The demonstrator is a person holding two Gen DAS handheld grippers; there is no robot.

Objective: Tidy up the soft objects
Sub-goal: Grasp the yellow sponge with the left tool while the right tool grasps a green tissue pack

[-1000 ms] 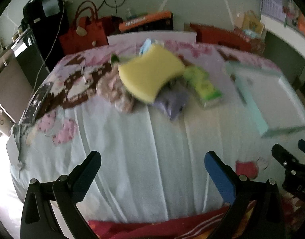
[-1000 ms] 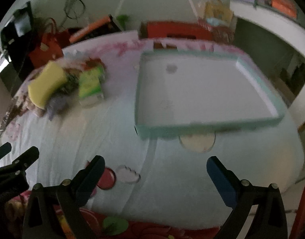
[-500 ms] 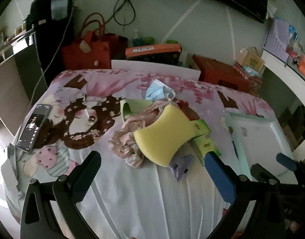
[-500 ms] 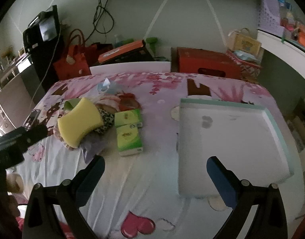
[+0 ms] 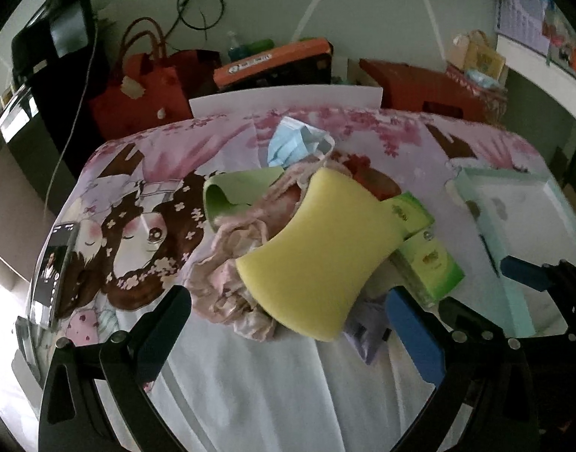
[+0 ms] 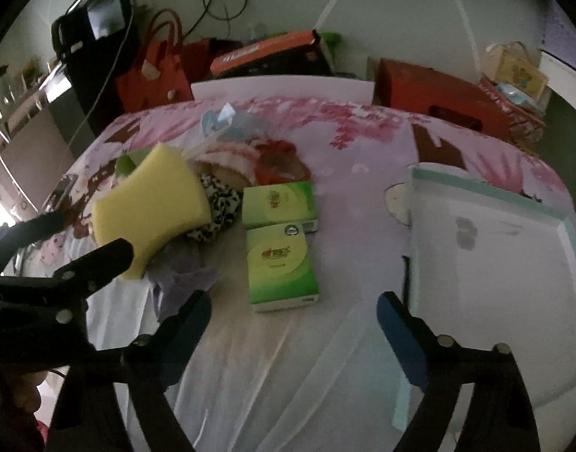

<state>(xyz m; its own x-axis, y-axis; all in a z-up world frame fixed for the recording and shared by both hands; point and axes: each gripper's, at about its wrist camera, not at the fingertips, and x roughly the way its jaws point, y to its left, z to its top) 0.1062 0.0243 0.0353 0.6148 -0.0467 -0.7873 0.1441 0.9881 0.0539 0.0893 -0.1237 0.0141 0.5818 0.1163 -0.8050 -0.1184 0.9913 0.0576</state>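
Note:
A pile of soft things lies on the bed: a big yellow sponge on top, pink frilly cloth, a blue face mask, a purple cloth and two green tissue packs. My left gripper is open, its jaws either side of the sponge's near end, not touching. My right gripper is open and empty, just short of the nearer tissue pack. A white tray with a teal rim lies on the right.
A phone lies at the bed's left edge. Red bags, an orange box and a red box stand behind the bed. A green curved piece lies under the pile.
Both grippers have moved forward toward the pile. The sponge now lies between the left jaws, and the tissue packs are closer to the right gripper. Both stayed open.

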